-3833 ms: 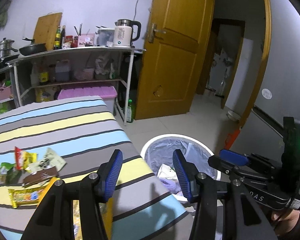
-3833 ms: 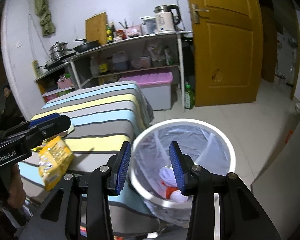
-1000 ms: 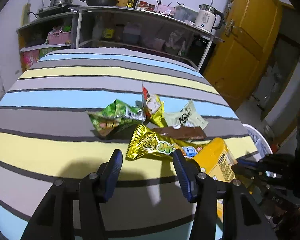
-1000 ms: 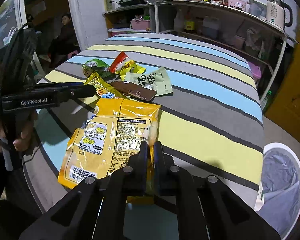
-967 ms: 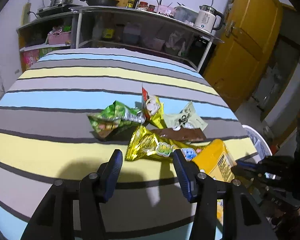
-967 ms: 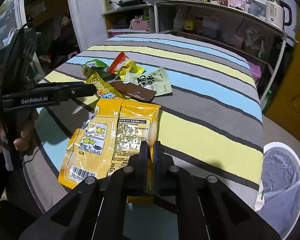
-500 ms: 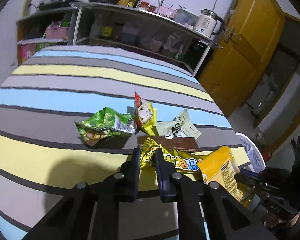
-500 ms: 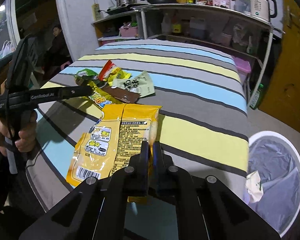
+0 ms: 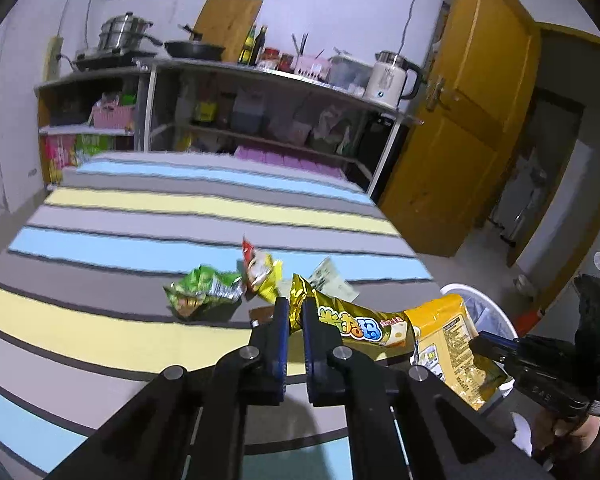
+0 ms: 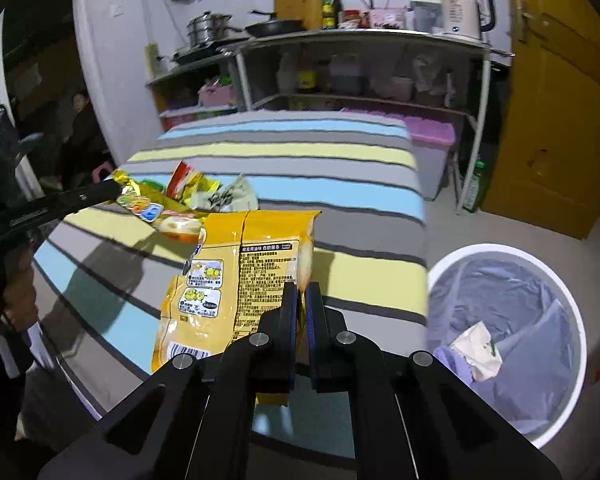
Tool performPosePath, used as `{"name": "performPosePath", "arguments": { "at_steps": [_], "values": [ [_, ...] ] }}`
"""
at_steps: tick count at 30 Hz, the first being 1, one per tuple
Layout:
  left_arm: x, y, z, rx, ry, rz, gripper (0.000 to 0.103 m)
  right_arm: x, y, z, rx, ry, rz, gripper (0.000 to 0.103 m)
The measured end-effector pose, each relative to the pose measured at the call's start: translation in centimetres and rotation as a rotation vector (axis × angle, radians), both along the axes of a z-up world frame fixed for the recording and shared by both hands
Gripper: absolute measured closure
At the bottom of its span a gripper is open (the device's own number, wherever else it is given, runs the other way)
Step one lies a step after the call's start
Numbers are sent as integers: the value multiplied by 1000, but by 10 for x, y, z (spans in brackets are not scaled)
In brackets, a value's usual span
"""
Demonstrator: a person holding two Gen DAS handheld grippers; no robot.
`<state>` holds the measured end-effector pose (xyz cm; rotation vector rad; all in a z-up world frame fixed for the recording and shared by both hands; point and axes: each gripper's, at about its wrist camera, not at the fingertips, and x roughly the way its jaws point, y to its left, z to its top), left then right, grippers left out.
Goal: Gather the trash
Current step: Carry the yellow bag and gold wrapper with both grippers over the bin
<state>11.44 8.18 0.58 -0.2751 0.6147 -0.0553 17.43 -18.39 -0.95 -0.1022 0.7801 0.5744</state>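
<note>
My left gripper [image 9: 295,312] is shut on the end of a long gold snack wrapper [image 9: 352,324], lifted off the striped table [image 9: 140,240]; the wrapper also shows in the right wrist view [image 10: 140,204]. My right gripper [image 10: 301,296] is shut on a big yellow snack bag [image 10: 240,276], held above the table edge; this bag also shows in the left wrist view [image 9: 448,344]. A green wrapper [image 9: 202,290], a red-yellow wrapper [image 9: 260,270], a pale wrapper [image 9: 334,280] and a brown one [image 9: 262,314] lie on the table. The white bin [image 10: 504,328] with a grey liner stands on the floor to the right.
A metal shelf rack [image 9: 260,112] with pots, bottles and a kettle [image 9: 392,78] stands behind the table. A yellow door [image 9: 460,132] is at the right. A pink lidded box [image 10: 432,136] and a green bottle [image 10: 474,188] are under the rack.
My left gripper shut on the gold wrapper and lifted it off the table. My right gripper carried the yellow bag up and toward the bin side.
</note>
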Motion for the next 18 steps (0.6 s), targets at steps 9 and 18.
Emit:
{"name": "performPosePath", "arguments": {
  "at_steps": [9,18],
  "values": [
    [-13,-17,30,52,-68,-11,98,-12,-18,21,23,-38,-64,99],
    [-11,-31,38,57,-81,-31,98,-22,-38,29,26,-57,-117,100]
  ]
}}
